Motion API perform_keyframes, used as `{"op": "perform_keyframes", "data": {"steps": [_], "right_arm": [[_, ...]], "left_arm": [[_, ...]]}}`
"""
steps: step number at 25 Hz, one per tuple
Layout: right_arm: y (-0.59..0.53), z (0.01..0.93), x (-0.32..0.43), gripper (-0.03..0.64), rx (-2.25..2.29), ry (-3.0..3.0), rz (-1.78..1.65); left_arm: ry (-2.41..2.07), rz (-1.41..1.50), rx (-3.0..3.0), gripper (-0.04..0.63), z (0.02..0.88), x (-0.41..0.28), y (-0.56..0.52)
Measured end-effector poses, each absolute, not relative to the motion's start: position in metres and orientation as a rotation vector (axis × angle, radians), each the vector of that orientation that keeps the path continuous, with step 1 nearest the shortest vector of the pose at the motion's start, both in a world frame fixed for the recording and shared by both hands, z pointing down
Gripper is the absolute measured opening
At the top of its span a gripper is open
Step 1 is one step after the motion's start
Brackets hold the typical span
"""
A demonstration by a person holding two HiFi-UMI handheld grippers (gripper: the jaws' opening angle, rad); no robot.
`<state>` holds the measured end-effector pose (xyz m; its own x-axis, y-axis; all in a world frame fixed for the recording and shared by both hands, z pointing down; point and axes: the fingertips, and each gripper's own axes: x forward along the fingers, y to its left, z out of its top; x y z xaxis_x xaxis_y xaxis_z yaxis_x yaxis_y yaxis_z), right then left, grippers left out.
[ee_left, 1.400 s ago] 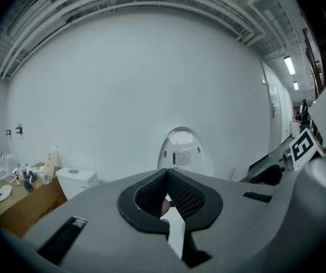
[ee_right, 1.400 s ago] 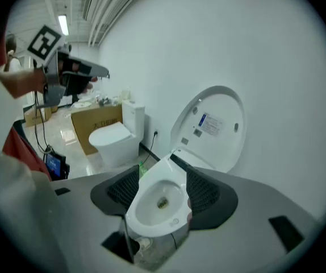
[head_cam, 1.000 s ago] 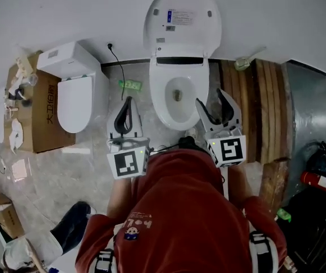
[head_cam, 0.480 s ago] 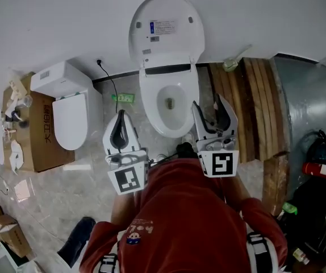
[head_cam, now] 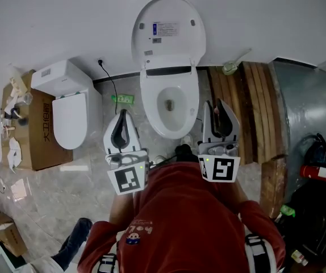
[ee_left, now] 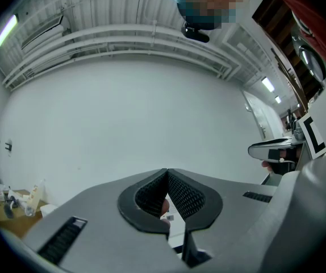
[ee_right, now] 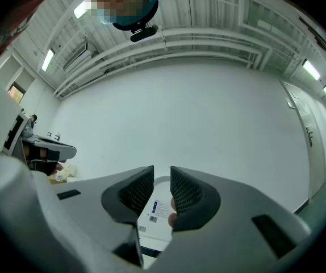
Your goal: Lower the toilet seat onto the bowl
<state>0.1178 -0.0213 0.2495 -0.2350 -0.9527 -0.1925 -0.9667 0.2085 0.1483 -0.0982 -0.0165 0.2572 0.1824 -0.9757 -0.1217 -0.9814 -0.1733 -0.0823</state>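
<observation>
In front of the person, against the far wall (head_cam: 61, 16), the seat (head_cam: 168, 30) stood raised above the bowl (head_cam: 149, 104), its inner face with a label turned toward the near side. Whether the ring and the lid were both up could not be told. The bowl lay open below it, near the middle of the floor.

The left gripper (head_cam: 122, 114) hung just left of the bowl's near end and clear of it. In the left gripper view its jaws met at the tips, with nothing between them, and only the plain wall showed beyond.

The right gripper (head_cam: 216, 103) hung just right of the bowl, also apart from it and well short of the seat. Its jaws had just been closing and stood a narrow gap apart, with nothing between the pads. In the right gripper view the labelled seat showed through that gap, farther off.

To the left of the bowl stood a second toilet (head_cam: 72, 110) with its lid down, and left of that a box (head_cam: 38, 129) with small things on top. To the right of the bowl, planks (head_cam: 256, 107) lay on the floor, running from near to far. The person's red top (head_cam: 180, 220) filled the near edge of the head view, behind both grippers.
</observation>
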Motion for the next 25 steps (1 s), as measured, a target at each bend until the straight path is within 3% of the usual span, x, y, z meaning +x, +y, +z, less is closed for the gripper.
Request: {"op": "perform_keyframes", "data": {"steps": [8,25], "right_arm": [[-0.010,0.245,0.108,0.021,-1.898,2.399,0.398],[0.001,0.249,0.105,0.014,-1.936,2.393,0.386]], "left_arm": [[1.877,0.058,-2.306,0.011,0.253,-0.100,-0.006],[1.864,0.073,-2.303,0.011,0.251,-0.101,0.010]]}}
